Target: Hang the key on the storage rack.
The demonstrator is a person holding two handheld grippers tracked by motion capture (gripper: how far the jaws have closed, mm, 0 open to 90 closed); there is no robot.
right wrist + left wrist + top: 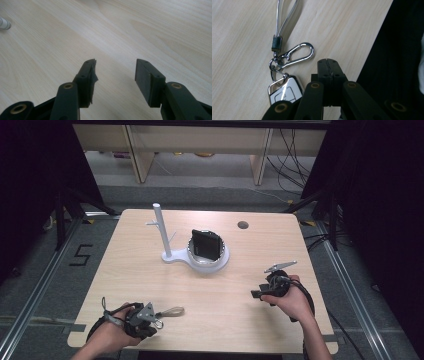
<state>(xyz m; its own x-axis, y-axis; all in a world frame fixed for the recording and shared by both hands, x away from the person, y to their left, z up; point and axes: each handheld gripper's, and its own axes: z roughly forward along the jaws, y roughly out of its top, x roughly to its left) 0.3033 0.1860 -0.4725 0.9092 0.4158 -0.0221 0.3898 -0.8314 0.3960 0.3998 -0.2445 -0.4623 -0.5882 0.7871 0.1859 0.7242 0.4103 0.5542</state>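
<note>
Lying just left of shut left hand-held gripper point(327, 65) | car key point(284, 90) on table point(242, 37)

the right hand-held gripper point(115, 75) hangs open and empty over the pale wooden table point(150, 30).

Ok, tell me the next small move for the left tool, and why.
Probably open the left tool and shift it sideways over the carabiner. Its jaws are shut with nothing between them, while the car key fob and its clip lie on the table just beside them, so this grip seems to have caught nothing.
</note>
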